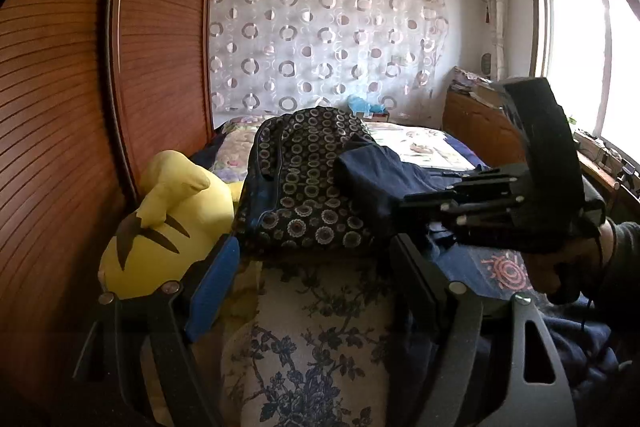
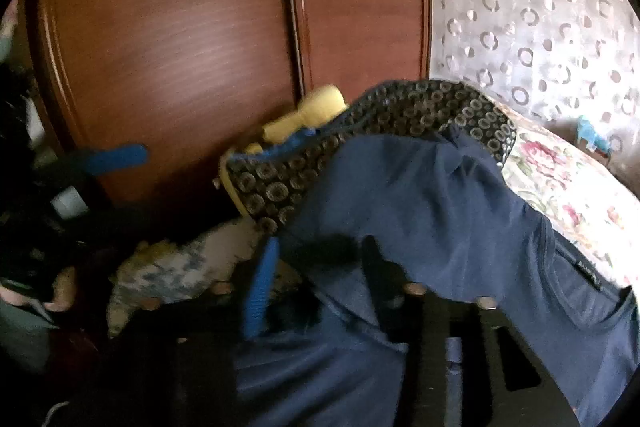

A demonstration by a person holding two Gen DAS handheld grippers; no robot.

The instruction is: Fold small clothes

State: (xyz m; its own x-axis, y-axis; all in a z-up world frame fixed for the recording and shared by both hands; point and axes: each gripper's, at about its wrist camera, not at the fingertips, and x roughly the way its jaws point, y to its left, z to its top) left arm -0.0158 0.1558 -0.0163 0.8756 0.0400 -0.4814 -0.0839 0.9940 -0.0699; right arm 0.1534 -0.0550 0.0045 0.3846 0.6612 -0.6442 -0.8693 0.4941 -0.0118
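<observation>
Fingers: left gripper spread wide apart, holding nothing, hovering over the flowered pillow; right gripper also looks apart, with navy cloth draped between and over the fingers, though a true pinch cannot be confirmed.
Garment: navy shirt lying half on the bed, half bunched against the circle-print bag, collar toward the right.
Step in hand: likely gathering the shirt to lay it flat; best to catch an edge or shoulder seam, not a bunched middle, and pull it away from the bag before any fold.
In the way: bag under the shirt's upper part; yellow plush toy just beside it.
Further off: flowered bedspread, wooden wardrobe, patterned curtain.
</observation>
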